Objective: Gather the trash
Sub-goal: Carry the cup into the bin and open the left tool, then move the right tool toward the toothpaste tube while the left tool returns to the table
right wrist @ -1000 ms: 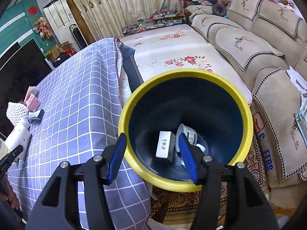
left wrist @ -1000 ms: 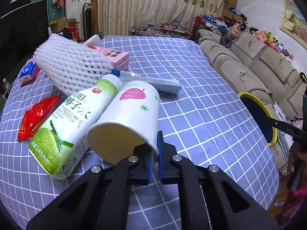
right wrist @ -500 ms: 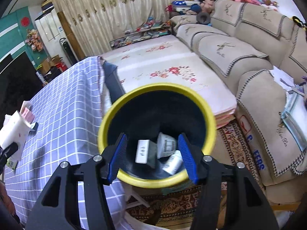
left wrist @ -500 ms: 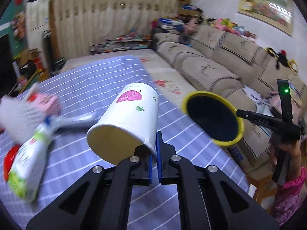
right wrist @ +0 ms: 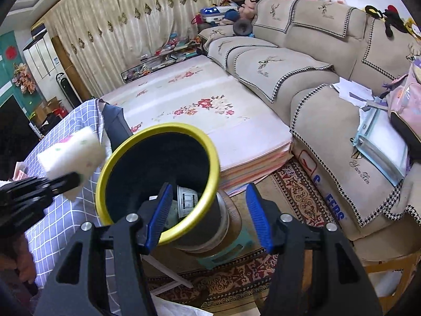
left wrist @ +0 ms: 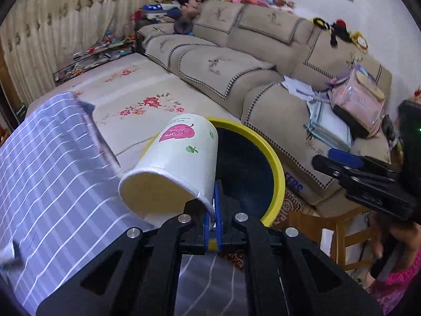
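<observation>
left wrist view. left gripper (left wrist: 213,205): fingers pressed together on the rim wall of the cup (left wrist: 176,166), which hangs tilted in front of the bin (left wrist: 273,168), over its near rim. risk, as judged: thin one-wall pinch; cup may slip and drop short of the bin.

right wrist view. right gripper (right wrist: 209,214): fingers spread, empty, just above the bin (right wrist: 158,173). cup (right wrist: 72,155) left of the bin. risk: the two grippers crowding the bin.
</observation>
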### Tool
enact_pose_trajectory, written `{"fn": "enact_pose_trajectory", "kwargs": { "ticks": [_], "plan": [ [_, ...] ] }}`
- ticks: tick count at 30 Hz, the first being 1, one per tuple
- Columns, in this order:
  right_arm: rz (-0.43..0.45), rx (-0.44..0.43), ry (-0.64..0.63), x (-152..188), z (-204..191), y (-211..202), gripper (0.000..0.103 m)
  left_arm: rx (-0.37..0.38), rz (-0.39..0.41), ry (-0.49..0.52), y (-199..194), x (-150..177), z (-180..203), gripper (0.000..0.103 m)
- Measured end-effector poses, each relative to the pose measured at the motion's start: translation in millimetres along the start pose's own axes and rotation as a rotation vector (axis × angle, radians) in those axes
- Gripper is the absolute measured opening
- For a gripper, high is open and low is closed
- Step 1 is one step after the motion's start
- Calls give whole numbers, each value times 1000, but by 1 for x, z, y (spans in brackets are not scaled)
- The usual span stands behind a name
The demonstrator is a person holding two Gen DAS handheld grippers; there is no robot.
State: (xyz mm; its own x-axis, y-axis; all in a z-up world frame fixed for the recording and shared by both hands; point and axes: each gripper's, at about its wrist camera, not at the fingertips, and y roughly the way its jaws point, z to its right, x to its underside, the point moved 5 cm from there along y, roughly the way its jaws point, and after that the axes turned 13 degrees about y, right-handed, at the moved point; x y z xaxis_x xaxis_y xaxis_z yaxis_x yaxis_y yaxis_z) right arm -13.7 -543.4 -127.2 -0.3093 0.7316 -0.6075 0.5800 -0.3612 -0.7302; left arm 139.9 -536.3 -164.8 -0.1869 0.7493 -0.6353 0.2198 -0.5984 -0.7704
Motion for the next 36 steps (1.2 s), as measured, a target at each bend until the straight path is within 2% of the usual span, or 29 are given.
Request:
{"fn": "enact_pose_trajectory", "kwargs": {
  "ticks": [3, 5, 7, 12, 16, 18, 20, 21, 24, 26, 32, 36],
  "plan": [
    [4, 2, 7, -3, 6, -1, 56, -4, -22, 11, 24, -13, 3, 6],
    [7, 2, 13, -4, 9, -2, 57, -25, -44, 6, 40, -20, -1, 23],
    [9, 1, 17, -5, 11, -3, 57, -32, -41, -14, 45, -24, -8, 31],
    [-6, -9, 17, 2, 7, 0, 58, -36, -15, -55, 30, -18, -18, 31],
    [-25, -30, -1, 8, -5, 4, 58, -39, 36, -117, -9, 3, -29, 35],
    [-32, -41, -12, 11, -14, 6, 59, -57, 72, -152, -38, 19, -36, 40],
    [-41, -52, -26, 15, -22, 8, 59, -90, 108, -191, -66, 38, -44, 51],
    [-48, -64, -38, 18, -29, 9, 59, -108, 117, -203, -77, 45, -46, 51],
    [-62, -90, -67, 24, -49, 11, 59, -199, 156, -249, -122, 77, -63, 57],
    [-75, -120, -99, 30, -69, 13, 60, -251, 169, -275, -147, 97, -72, 67],
    [-124, -228, -209, 58, -142, 17, 60, -435, 174, -404, -226, 183, -107, 74],
    [-172, -324, -314, 91, -211, 16, 60, -530, 170, -503, -266, 236, -126, 75]
  ]
}}
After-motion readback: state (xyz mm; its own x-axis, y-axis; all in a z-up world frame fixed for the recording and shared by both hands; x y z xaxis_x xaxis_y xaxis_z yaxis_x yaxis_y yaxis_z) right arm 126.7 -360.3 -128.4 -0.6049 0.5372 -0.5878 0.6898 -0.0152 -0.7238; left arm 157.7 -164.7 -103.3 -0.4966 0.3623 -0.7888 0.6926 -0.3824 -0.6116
